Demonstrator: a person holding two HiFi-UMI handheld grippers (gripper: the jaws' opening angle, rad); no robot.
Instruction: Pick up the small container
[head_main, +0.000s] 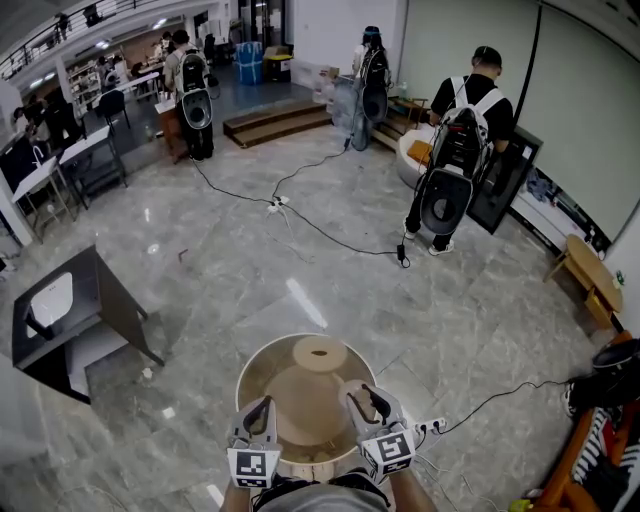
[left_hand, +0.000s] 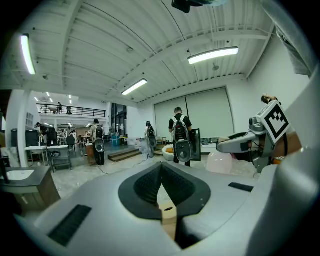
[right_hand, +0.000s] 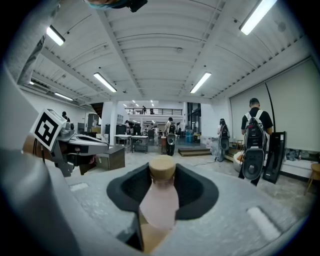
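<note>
My right gripper (right_hand: 162, 176) is pinching the small container (right_hand: 160, 202), a pale pink bottle with a tan cap that stands upright between the black pads. From the head view it sits over the near right edge of the round wooden table (head_main: 262, 365). My left gripper (left_hand: 161, 172) hangs over the near left edge, its jaws pressed together with nothing between them.
</note>
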